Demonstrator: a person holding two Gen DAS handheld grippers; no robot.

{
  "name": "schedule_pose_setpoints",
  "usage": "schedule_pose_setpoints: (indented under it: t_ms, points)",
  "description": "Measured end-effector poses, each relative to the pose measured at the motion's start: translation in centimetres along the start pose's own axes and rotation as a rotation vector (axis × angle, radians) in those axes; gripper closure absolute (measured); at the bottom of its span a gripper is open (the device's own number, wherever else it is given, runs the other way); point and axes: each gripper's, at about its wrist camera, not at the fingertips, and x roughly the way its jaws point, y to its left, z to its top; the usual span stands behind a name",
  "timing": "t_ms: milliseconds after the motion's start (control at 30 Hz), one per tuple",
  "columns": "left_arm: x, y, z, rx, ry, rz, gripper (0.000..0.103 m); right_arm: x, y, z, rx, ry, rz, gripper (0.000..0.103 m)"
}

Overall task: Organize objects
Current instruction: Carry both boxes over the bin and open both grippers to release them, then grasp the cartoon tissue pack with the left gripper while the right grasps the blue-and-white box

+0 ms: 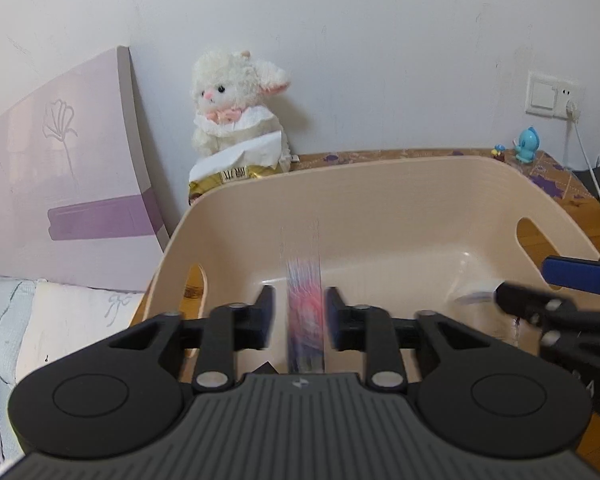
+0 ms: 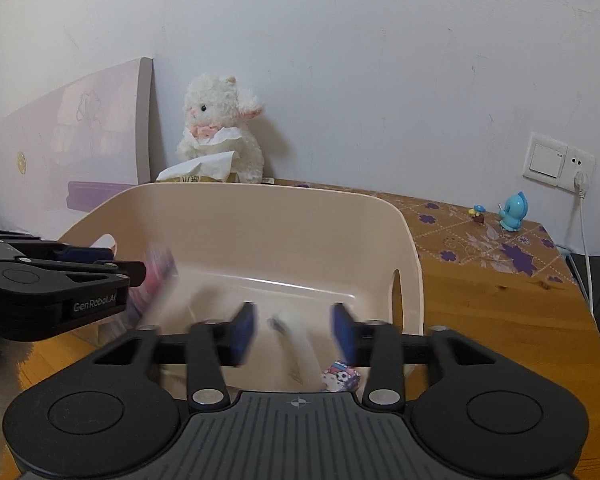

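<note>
A beige plastic basket (image 1: pixel 380 168) (image 2: pixel 260 190) with handle cut-outs stands on the wooden table. My left gripper (image 1: pixel 300 316) (image 2: pixel 128 264) hangs over its left half with the jaws apart. Between them is a blurred pink-and-blue packet (image 1: pixel 305 312) (image 2: pixel 160 276) that neither pad presses. My right gripper (image 2: pixel 294 332) (image 1: pixel 540 286) is over the right half, also open. A blurred white item (image 2: pixel 296 340) (image 1: pixel 476 292) is loose between its blue pads. A small patterned packet (image 2: pixel 340 376) lies on the basket floor near the front wall.
Behind the basket a white plush lamb (image 1: pixel 236 100) sits against the wall with a tissue pack (image 1: pixel 236 164). The flowered table (image 2: pixel 480 248) carries a blue toy figure (image 2: pixel 512 212). A wall socket (image 2: pixel 556 160) has a cable hanging. To the left are the bed's headboard (image 1: pixel 60 160) and bedding (image 1: pixel 60 320).
</note>
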Motion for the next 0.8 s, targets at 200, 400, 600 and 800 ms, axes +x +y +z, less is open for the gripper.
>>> schedule_pose_setpoints:
  t_ms: [200, 400, 600, 800]
  points:
    - [-3.4, 0.7, 0.6, -0.021, -0.096, 0.021, 0.021, -3.0, 0.2, 0.5, -0.005, -0.072, -0.018, 0.0]
    - [-6.9, 2.0, 0.5, -0.052, -0.132, 0.003, 0.011, -6.0, 0.3, 0.6, 0.004, -0.1, 0.006, 0.0]
    - [-9.1, 2.6, -1.1, -0.044, -0.129, -0.009, 0.008, -7.5, 0.7, -0.9, 0.018, -0.057, 0.044, 0.0]
    - [-9.6, 3.6, -3.6, -0.058, -0.088, -0.015, 0.008, -8.0, 1.1, -2.7, 0.001, -0.023, 0.063, 0.0]
